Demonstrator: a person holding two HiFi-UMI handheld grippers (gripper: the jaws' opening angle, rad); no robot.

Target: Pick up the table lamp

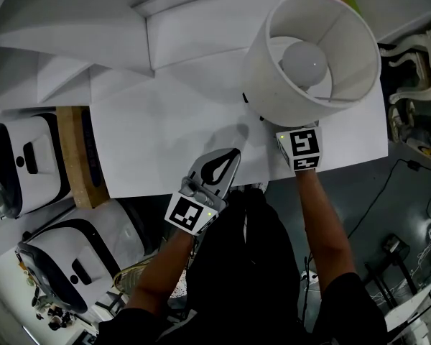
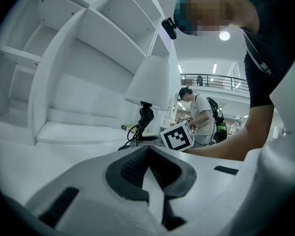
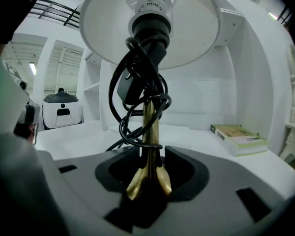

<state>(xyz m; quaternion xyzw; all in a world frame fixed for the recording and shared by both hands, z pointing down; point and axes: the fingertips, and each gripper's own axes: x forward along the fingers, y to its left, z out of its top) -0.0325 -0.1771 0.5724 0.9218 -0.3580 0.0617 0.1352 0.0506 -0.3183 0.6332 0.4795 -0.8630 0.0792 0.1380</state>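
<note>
The table lamp has a white drum shade (image 1: 312, 56) with a round bulb (image 1: 304, 63) inside, seen from above at the table's right. In the right gripper view its brass stem (image 3: 148, 136), wound with black cord (image 3: 137, 82), stands between the jaws of my right gripper (image 3: 148, 154), which is shut on it. The head view hides those jaws under the shade; only the marker cube (image 1: 302, 148) shows. My left gripper (image 1: 226, 160) hovers at the table's front edge, shut and empty, to the lamp's left. The left gripper view shows the lamp (image 2: 150, 82) ahead.
The white table (image 1: 165, 135) backs onto white shelving (image 1: 93, 20). A green-edged book (image 3: 238, 137) lies behind the lamp. White rounded machines (image 1: 21, 164) and a wooden block (image 1: 75, 157) sit to the left. Cables (image 1: 409, 192) lie on the floor at right. A person (image 2: 199, 114) stands in the background.
</note>
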